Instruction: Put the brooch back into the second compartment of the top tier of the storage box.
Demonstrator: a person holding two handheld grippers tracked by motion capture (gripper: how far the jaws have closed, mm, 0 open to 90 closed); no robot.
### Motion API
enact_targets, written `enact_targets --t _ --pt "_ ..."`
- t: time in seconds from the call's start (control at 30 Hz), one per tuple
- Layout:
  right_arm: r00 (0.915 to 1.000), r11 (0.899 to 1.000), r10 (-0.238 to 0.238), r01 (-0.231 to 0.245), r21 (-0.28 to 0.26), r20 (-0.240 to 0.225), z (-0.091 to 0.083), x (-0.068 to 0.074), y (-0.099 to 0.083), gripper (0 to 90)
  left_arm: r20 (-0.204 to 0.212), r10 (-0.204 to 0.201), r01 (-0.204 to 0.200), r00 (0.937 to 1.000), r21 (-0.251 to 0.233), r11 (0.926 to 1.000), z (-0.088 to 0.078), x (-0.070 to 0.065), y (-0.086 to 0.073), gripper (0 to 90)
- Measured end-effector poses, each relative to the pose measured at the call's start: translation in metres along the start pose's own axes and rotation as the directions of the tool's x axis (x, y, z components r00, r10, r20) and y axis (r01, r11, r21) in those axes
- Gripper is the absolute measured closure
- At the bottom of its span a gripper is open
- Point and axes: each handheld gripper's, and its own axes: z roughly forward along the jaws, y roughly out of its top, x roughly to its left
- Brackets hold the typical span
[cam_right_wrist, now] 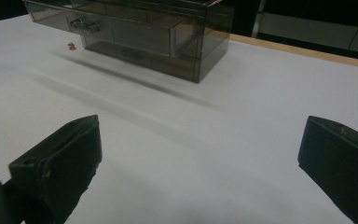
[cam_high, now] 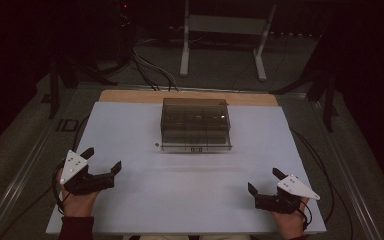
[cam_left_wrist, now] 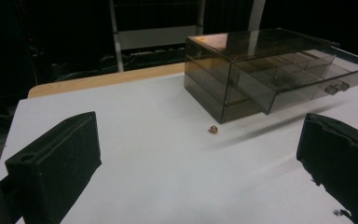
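Left gripper: our black two-jaw left gripper point(cam_high: 101, 159) sits at the lower left of the high view, jaws spread wide and grasping nothing.
Right gripper: our black two-jaw right gripper point(cam_high: 265, 183) sits at the lower right of that view, likewise released and empty.
Nut: the small brass-coloured nut point(cam_left_wrist: 212, 129) lies on the white table top point(cam_high: 190, 200), at the centre of the left gripper view, just beside the near left corner of the box and apart from it; in the high view it is a dark speck point(cam_high: 157, 145) left of centre.
Box: the smoky translucent plastic drawer box point(cam_high: 195, 122) stands in the upper middle of the high view, its upper drawer point(cam_left_wrist: 303, 81) pulled partly out.
Step, as we judge it: picking up the nut with the left gripper, which is the nearer one.
Doing it well: we would come down over the nut with the jaws straddling it, tips close to the table, and close slowly, since so small a piece may skid or roll away. We would approach from the open side, clear of the box corner.
Hard to make out: the nut's shape and thread are too small to read. The drawer's compartments blur through the tinted walls, so we cannot tell whether anything lies in them. The background is too dark to read.
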Motion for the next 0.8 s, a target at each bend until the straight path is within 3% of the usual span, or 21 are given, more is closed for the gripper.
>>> enact_targets --t 0.43,0.8 --pt "1.0000 1.000 0.001 -0.001 -0.001 0.002 0.000 0.000 0.000 0.0 0.036 0.033 -0.034 0.9988 0.037 0.9987 0.028 -0.001 0.014 0.5" --pt "1.0000 1.000 0.003 -0.003 0.001 0.002 0.000 0.000 0.000 0.0 0.040 0.053 -0.056 0.9978 0.079 0.9953 0.048 -0.002 0.021 0.5"
